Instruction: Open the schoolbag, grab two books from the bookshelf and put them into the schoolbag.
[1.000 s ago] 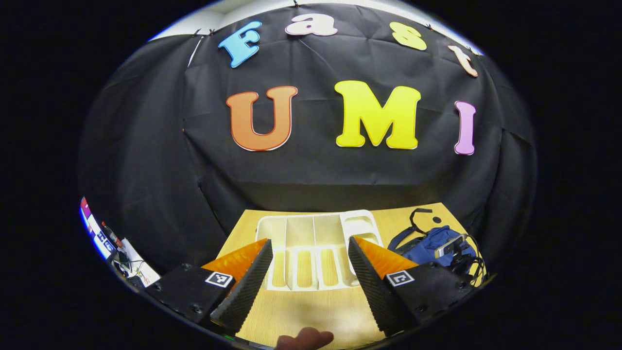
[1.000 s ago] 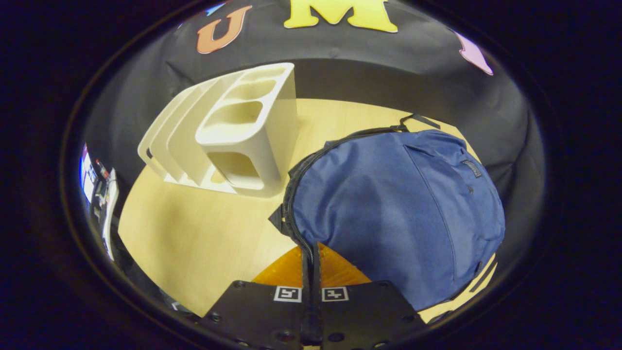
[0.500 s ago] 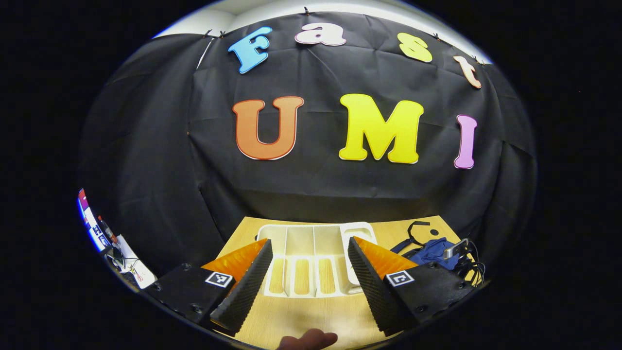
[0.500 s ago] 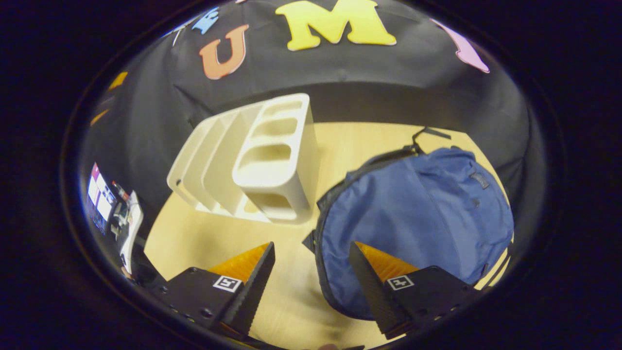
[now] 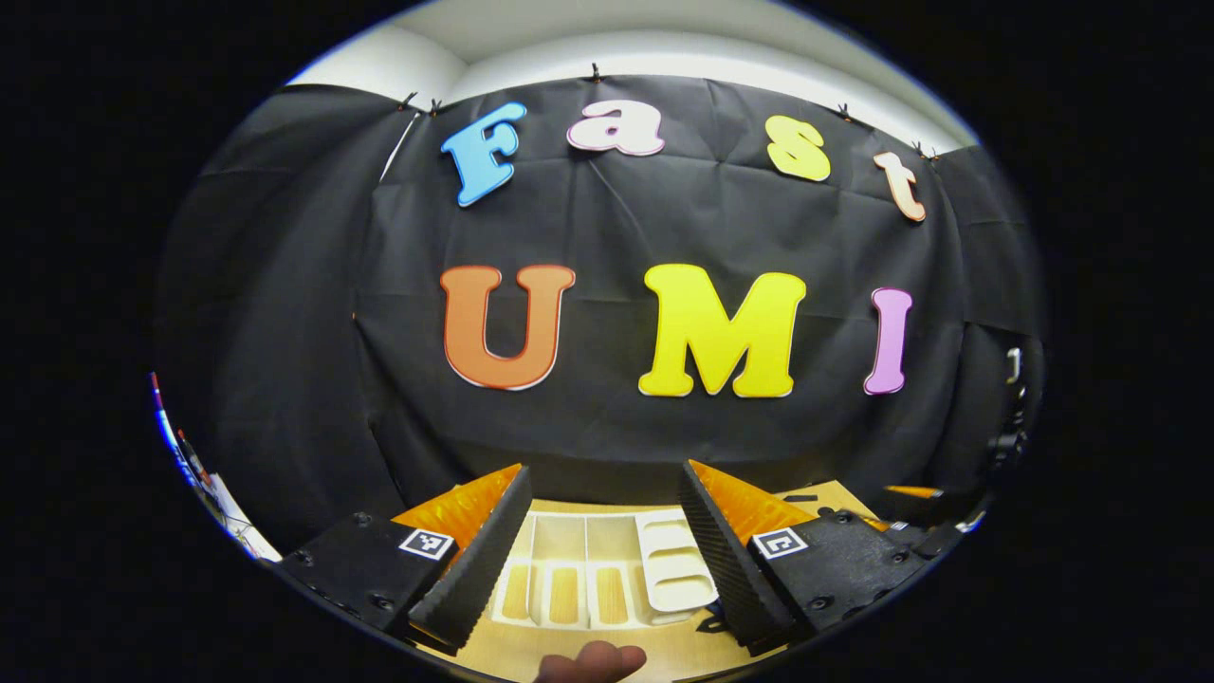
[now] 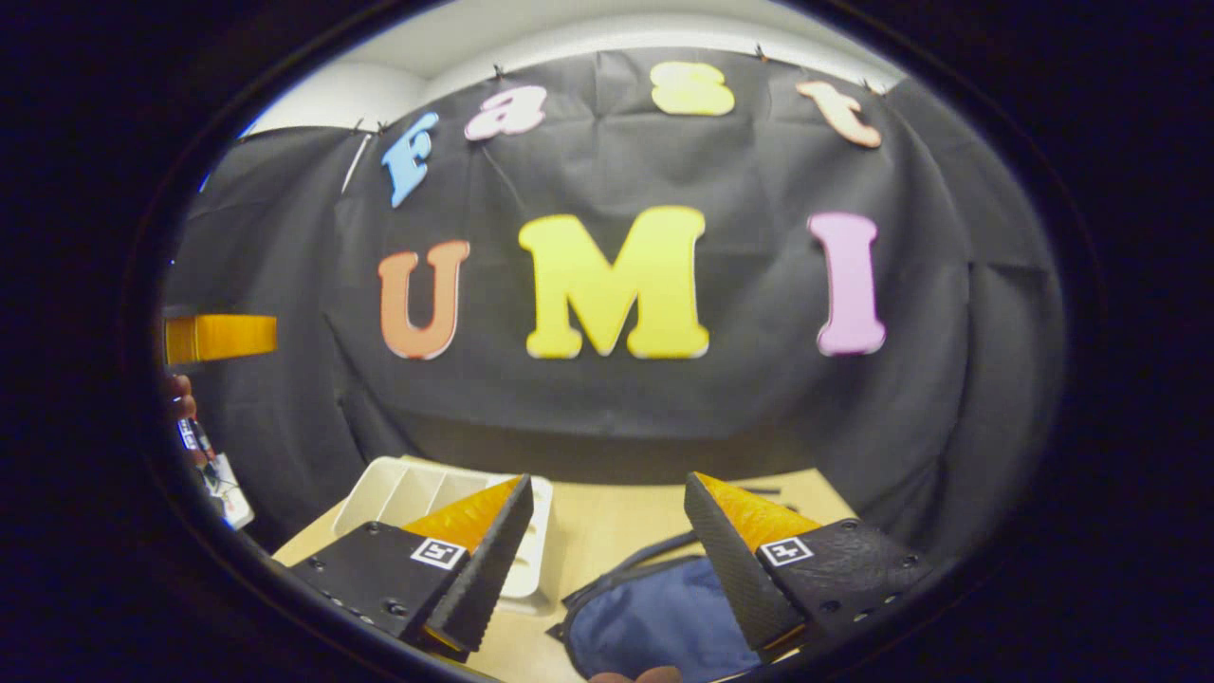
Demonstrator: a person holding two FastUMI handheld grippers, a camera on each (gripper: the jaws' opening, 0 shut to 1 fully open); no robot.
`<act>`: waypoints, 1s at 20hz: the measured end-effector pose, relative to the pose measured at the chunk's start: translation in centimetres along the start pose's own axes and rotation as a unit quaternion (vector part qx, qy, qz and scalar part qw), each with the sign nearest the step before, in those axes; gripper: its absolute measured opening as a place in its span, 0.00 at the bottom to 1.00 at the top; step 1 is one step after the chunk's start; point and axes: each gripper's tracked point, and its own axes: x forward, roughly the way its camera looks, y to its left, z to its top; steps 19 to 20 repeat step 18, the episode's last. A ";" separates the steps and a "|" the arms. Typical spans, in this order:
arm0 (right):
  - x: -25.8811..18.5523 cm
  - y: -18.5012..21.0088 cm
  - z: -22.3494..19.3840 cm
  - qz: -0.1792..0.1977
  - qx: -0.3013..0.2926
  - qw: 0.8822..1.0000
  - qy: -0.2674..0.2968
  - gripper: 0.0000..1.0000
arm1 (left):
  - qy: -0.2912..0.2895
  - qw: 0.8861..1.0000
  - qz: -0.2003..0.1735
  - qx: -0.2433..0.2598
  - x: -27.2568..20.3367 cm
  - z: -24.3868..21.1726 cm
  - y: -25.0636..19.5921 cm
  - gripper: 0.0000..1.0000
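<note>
Schoolbag (image 6: 654,621) lies flat on the pale wooden table (image 6: 607,531), low in the right gripper view, a blue fabric bag with a dark zip running along its near edge. From this angle the zip line cannot be judged as open or closed. Just to its left stands the white bookshelf (image 6: 398,489), a plastic rack with upright dividers and a block of small pockets on the side nearest the bag; the two are close, though whether they touch is hard to tell.

The right gripper (image 6: 607,555) hangs above the near end of the bag with its fingers spread wide and nothing between them. At the far left of the same view another gripper's finger shows as a short bar, with part of a hand beside it.

In the left gripper view the bookshelf (image 5: 597,574) sits straight ahead on the table (image 5: 664,645), seen from above between the fingers (its slots appear empty, with the wood showing through the openings in its base). The left gripper (image 5: 602,560) is also wide apart and holds nothing. A fingertip of the person's hand (image 5: 590,661) shows at the bottom edge. Behind everything hangs the black cloth wall of the booth.
</note>
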 end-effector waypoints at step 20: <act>-4.7 -1.2 6.8 -0.043 0.004 0.995 -0.091 0.94 | -0.062 0.998 -0.002 0.014 -2.2 1.5 -4.6 1.00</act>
